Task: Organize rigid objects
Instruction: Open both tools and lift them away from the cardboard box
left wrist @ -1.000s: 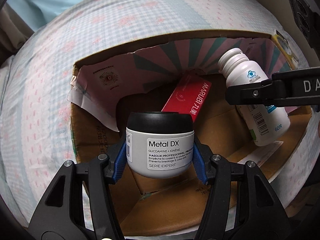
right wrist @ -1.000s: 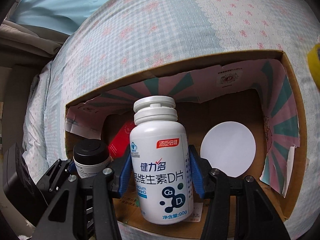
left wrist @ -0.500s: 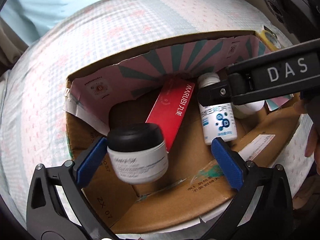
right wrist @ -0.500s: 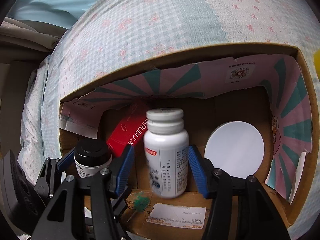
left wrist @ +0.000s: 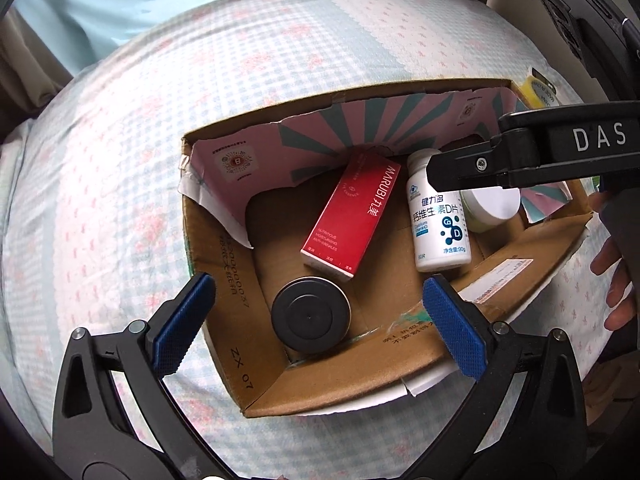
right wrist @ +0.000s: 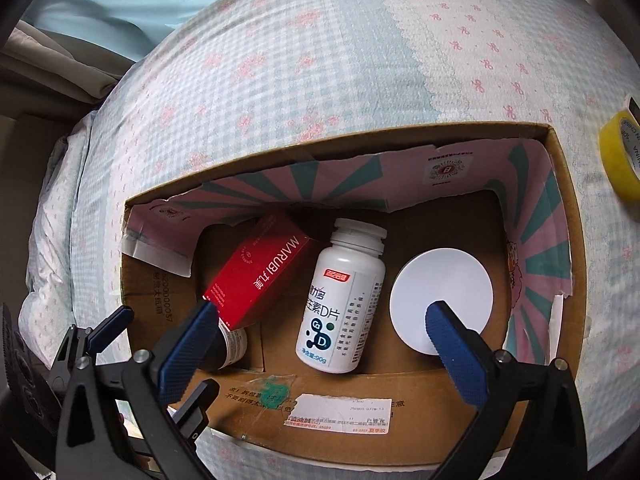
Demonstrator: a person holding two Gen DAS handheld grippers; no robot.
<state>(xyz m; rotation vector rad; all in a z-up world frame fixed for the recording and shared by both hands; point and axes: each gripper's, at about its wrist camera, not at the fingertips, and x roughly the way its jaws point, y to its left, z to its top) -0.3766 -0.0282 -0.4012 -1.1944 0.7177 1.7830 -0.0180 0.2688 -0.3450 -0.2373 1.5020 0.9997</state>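
Box (left wrist: 240, 364) sitting on bed (left wrist: 120, 160), holding jar (left wrist: 310, 314), red carton (left wrist: 352, 216), bottle (left wrist: 438, 222) and white-lidded tub (right wrist: 440, 300) side by side. Left gripper (left wrist: 316, 324) and right gripper (right wrist: 320, 342) hovering above with fingers spread wide, gripping nothing; items apparently gathered there for tidiness.

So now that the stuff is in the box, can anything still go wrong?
Maybe. The red carton leans tilted against the box wall, its low end right by the black-lidded jar, so a bump could make it slide. The white bottle lies on its side and might roll. The right gripper hangs open just above the cardboard box, so lifting carelessly could clip the things inside.
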